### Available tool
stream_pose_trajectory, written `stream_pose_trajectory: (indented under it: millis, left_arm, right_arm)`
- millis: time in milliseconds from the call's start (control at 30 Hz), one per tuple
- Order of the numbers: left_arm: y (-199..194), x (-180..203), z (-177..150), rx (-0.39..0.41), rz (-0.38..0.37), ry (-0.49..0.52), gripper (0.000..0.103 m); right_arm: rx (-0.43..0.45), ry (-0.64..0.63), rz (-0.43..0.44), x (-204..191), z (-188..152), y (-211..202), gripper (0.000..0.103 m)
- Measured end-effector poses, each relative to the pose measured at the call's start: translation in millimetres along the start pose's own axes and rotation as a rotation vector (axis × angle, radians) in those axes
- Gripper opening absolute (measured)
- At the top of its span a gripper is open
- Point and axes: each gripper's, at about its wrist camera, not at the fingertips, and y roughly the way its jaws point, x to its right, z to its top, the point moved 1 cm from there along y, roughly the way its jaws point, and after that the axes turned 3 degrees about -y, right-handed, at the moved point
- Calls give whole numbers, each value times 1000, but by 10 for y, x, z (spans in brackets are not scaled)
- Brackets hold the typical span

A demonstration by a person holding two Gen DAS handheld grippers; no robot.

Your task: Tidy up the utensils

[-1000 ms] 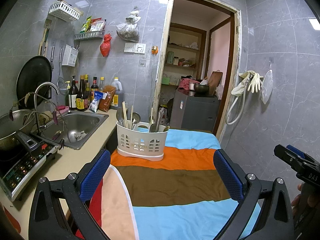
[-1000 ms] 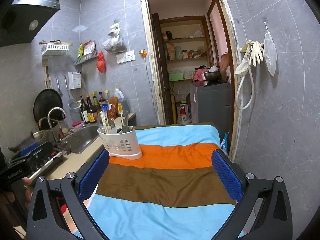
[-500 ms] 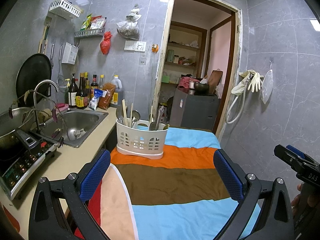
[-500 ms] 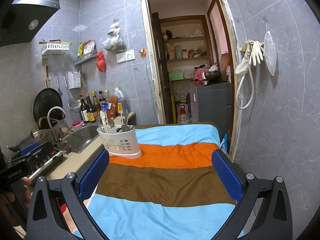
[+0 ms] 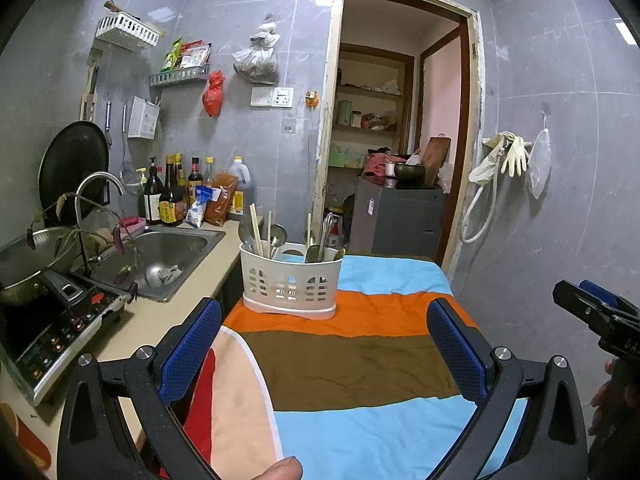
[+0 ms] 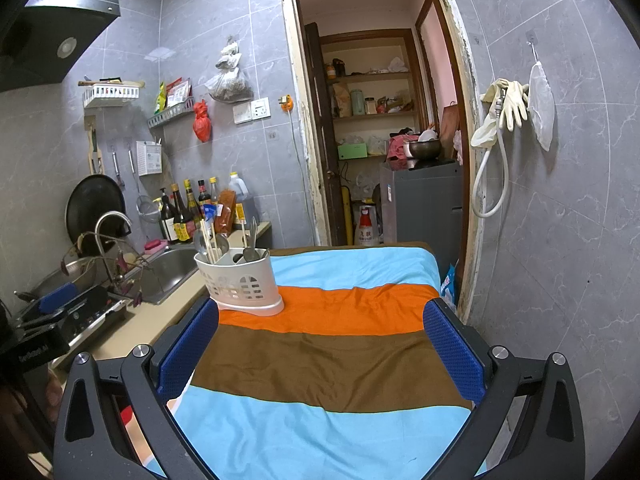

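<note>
Currently both grippers hang back over the near end of the table, w/ nothing between the fingers. Left gripper point(image 5: 323, 348): fingers spread wide. Right gripper point(image 6: 320, 350): same, spread wide, empty.

Utensil holder point(image 5: 291, 280), white plastic w/ slotted sides, stands upright on the orange stripe of the striped cloth point(image 5: 352, 364), toward the far-left of the table, next to the counter w/ the sink point(image 5: 168, 254). Chopsticks point(image 5: 256, 235) + spoons point(image 5: 277, 236) stand in its left compartment; more metal utensils in the right one, types hard to tell. No loose utensils visible on cloth.

Step, as a judgement: ambiguous. Fits either utensils already sorted into the holder, or holder contents awaiting re-sort between compartments. Can't settle which, so no next move is settled either.
</note>
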Motion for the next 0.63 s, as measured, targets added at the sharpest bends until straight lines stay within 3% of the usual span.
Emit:
stream_pose_trajectory:
  millis: [633]
  left_arm:
    - [37, 106, -64, -14, -12, 45, 101]
  right_arm:
    - [-9, 3, -3, -10, -48, -25, 103]
